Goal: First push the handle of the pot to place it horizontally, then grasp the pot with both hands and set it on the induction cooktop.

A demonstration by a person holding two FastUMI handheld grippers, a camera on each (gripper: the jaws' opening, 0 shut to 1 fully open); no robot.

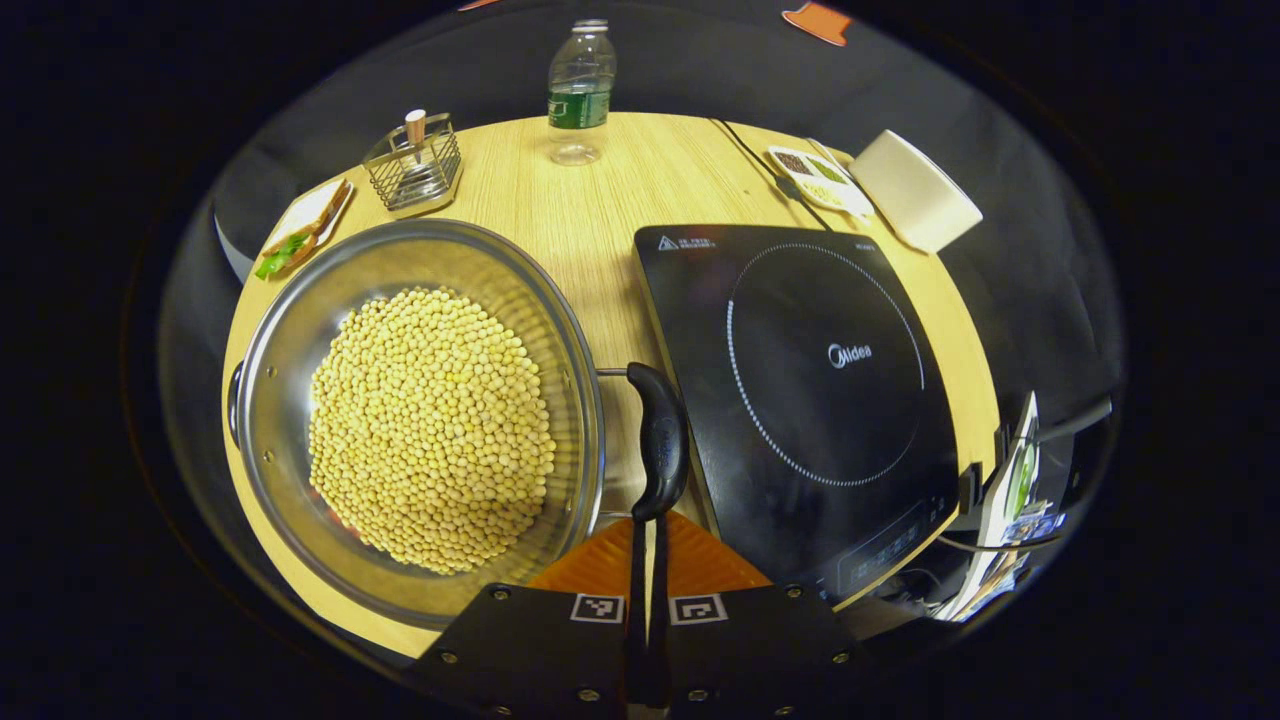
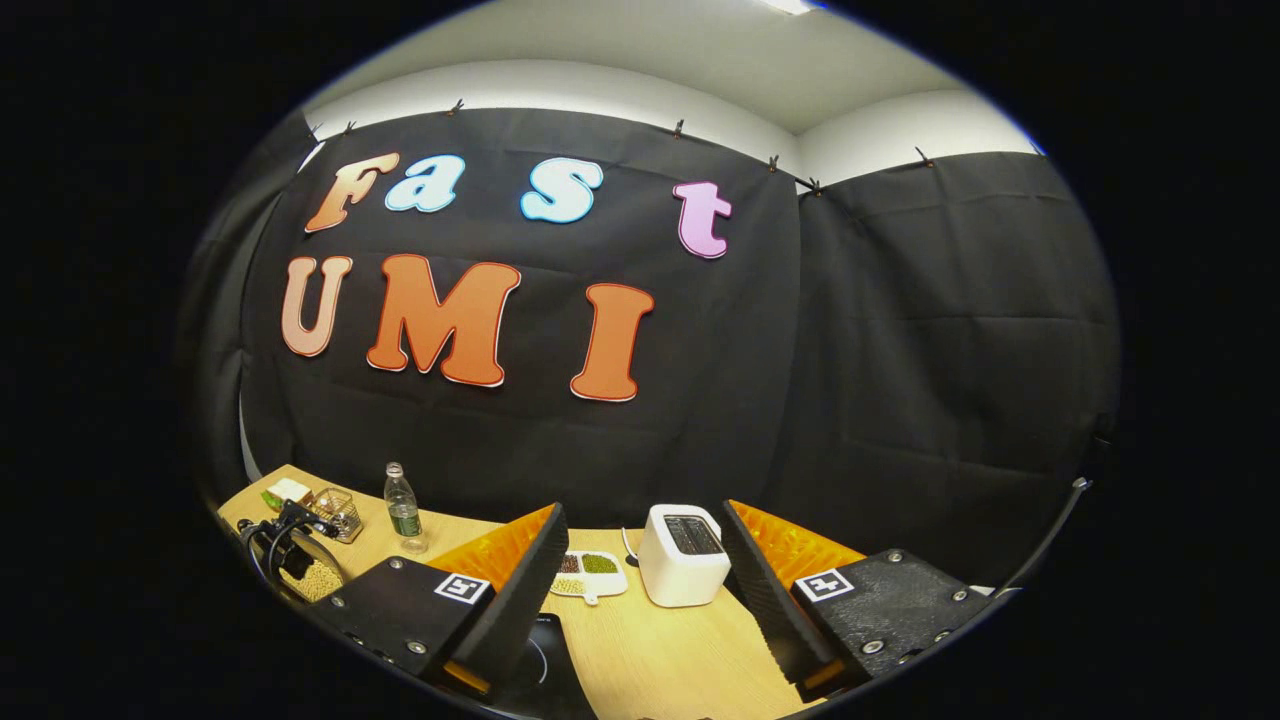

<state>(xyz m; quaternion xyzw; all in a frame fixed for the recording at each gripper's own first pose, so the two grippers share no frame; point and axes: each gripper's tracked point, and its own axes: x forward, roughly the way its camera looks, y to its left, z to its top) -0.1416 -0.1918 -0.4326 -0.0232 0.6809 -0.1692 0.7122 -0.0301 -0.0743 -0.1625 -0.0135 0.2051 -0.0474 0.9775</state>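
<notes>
Showing one pot (image 1: 420, 420), one cooktop (image 1: 800, 380); left gripper (image 1: 648, 540) jaws together, right gripper (image 2: 640, 560) jaws apart

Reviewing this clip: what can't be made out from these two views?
- Left gripper view: whether the left gripper touches the pot handle; its closed fingers cover the handle's end.
- Left gripper view: the pot's near rim, behind the gripper body.
- Right gripper view: the induction cooktop, mostly behind the right gripper.

Silver pot (image 1: 300, 330) of yellow beans (image 1: 430, 430), black handle (image 1: 660, 440), black cooktop (image 1: 800, 370), white-dotted ring.
</notes>
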